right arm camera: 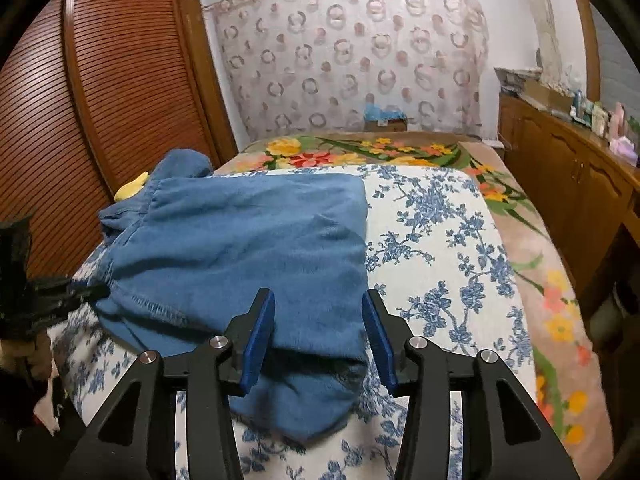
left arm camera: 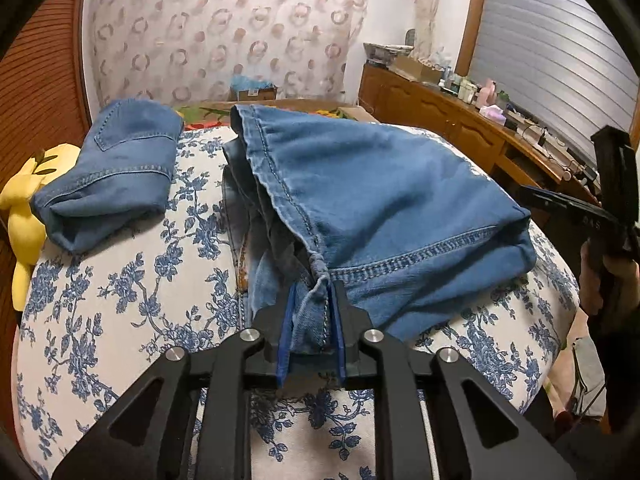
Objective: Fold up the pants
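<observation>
1. The pants [left arm camera: 380,200] lie partly folded on the floral-covered bed [left arm camera: 132,300]; soft, heavy denim, likely to sag, so best gripped at seams and hems.
2. The left tool [left arm camera: 312,320] is clenched on a bunched seam edge, held low and level.
3. The right tool [right arm camera: 320,336] is released, straddling the near fold.

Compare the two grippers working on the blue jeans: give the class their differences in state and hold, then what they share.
The left gripper is shut, pinching a bunched seam of the jeans; the right gripper is open. The left grips cloth, while the right only straddles a folded corner, its pads apart from it. Both have blue finger pads on black linkages and work over the floral bedspread.
</observation>
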Demonstrator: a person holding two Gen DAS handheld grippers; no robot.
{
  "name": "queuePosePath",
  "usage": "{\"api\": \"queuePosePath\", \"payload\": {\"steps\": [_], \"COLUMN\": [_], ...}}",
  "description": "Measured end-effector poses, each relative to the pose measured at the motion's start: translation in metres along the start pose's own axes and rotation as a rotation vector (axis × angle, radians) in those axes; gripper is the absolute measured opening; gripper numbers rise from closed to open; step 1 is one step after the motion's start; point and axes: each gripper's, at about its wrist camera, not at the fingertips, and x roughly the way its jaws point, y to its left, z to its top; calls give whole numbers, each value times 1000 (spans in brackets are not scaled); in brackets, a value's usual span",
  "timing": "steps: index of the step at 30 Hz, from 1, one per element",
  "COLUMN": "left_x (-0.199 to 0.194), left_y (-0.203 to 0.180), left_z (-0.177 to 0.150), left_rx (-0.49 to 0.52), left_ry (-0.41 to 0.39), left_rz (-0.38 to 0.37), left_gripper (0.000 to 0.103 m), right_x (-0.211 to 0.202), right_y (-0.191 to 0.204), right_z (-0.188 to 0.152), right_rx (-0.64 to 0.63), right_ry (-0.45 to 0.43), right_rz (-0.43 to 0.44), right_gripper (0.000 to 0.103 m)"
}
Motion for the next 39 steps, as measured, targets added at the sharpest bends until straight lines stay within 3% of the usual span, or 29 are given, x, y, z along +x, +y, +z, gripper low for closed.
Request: {"api": "queuePosePath", "payload": {"steps": [5, 7, 11, 16, 28, 34, 39], "left_x": [-1, -4, -11, -10, 16, 40, 50], "left_y": [-2, -4, -14, -33, -58, -52, -46], "left_z": [4, 7, 17, 34, 51, 44, 34], "left_rx": [-1, -3, 14, 59, 104, 88, 82], "left_ry": [-6, -24, -66, -83, -51, 9, 43], "left_rz": [8, 3, 3, -9, -30, -19, -34], "left_gripper": [52, 55, 75, 75, 75, 75, 75], "right_x": [14, 18, 25, 33, 52, 51, 33], "right_y": [-7, -8, -5, -14, -16, -8, -3], "right_z": [4, 3, 3, 1, -2, 0, 11], "right_rx": [35, 40, 36, 80, 100, 71, 64], "right_ry": [37, 54, 84, 118, 155, 144, 76], "right_rz": [-23, -21, -22, 8, 100, 142, 150], "right_gripper": [47, 47, 51, 59, 58, 25, 20]}}
